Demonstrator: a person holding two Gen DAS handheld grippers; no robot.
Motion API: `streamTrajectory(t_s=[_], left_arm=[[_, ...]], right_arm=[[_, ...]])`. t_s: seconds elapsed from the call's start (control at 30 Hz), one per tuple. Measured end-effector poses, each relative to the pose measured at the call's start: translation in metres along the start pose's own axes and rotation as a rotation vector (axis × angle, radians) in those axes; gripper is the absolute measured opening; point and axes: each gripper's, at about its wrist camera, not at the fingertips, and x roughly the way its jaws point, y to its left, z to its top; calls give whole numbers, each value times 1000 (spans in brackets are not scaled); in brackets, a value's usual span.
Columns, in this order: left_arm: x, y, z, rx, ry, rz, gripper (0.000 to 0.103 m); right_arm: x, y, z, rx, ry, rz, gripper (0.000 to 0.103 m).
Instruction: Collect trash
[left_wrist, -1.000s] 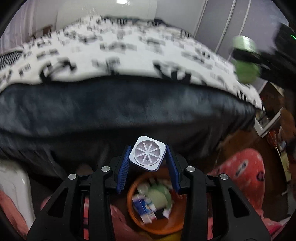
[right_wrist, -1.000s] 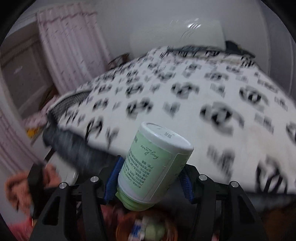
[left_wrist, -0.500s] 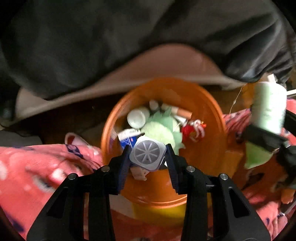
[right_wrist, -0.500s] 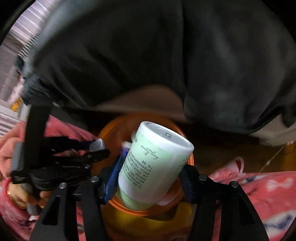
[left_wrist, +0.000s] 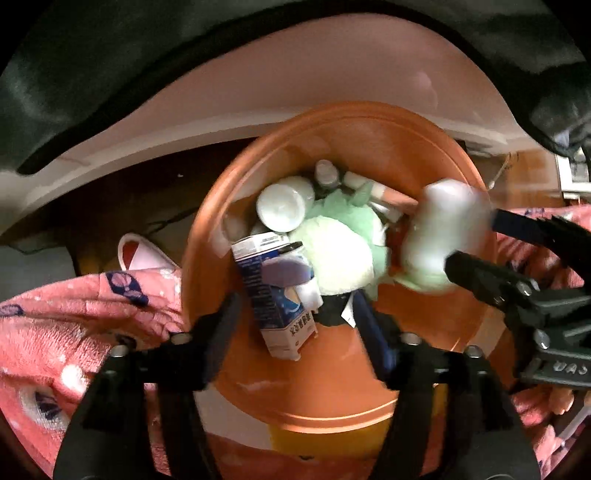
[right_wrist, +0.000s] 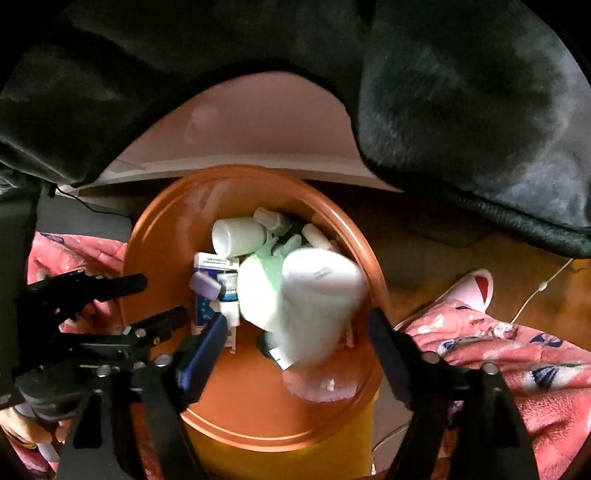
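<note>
bin (left_wrist: 229, 206) mouth: open above | dark bedding (right_wrist: 461, 110): overhangs far rim

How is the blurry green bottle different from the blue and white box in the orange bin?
The green bottle is round, pale and blurred, sitting above the pile; the blue and white box is flat-sided, printed and sharp, lying in the pile. The bottle looks bigger than the box. Both are over or inside the orange bin.

Both point steeply downward, side by side: the left gripper (left_wrist: 295, 317) and right gripper (right_wrist: 297, 328), jaws opening, pads gripping nothing.
</note>
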Motion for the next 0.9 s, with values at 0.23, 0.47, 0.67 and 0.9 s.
streamTrajectory(t_s=[0.23,0.47,0.67,0.9], left_arm=[[-10,0,-3,-17,-31,4,67],[-73,-9,-23,-5,-303,107,69],[-163,-18,-51,-24,-617,213,76],[-270,-32,-82,-45,-923,253,82]], right_arm=[[-15,-7,-5,37,-53,24,78],[-76,3,-24,12,-300,-14,88],[-165,19,-54,-30,-631,-100,97],[-267,52,-80,-121,-967,-212,97]])
